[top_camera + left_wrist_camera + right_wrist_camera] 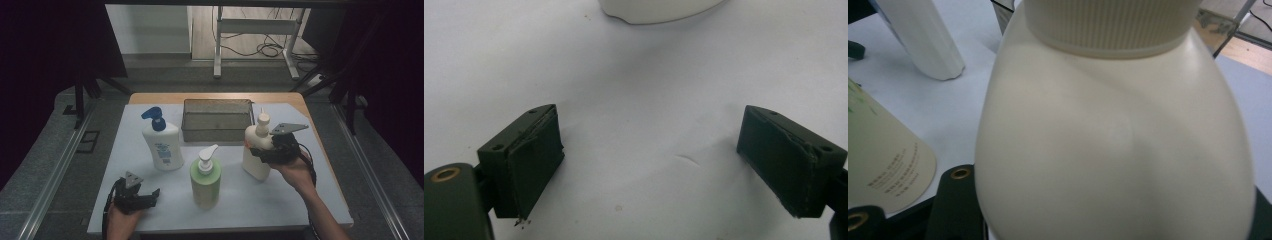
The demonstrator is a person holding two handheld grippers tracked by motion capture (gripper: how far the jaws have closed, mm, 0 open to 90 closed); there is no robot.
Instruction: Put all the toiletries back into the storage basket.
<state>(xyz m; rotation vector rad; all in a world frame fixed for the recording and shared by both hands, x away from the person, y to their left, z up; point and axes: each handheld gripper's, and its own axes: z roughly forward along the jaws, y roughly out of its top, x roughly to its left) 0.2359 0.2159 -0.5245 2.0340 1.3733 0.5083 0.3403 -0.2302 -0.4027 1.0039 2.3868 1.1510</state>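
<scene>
A cream pump bottle (pixel 255 167) stands at the right of the white mat, leaning slightly, and looms close in the right gripper view (pixel 1113 140). My right gripper (pixel 257 149) is shut on its upper body from the right side, held by a hand. A green pump bottle (pixel 205 182) stands in the middle front. Left of centre is a white bottle with a blue pump (pixel 162 145). My left gripper (pixel 152 197) rests low at the front left, open with nothing between its fingers (pixel 651 165). The white bottle's base (pixel 659 10) lies ahead of it.
A grey wire basket (pixel 215 132) sits at the back middle of the mat (pixel 280 200). The green bottle's label (pixel 883 160) and the white bottle (pixel 923 40) show to the left of the cream one. Metal rails run along both sides of the table.
</scene>
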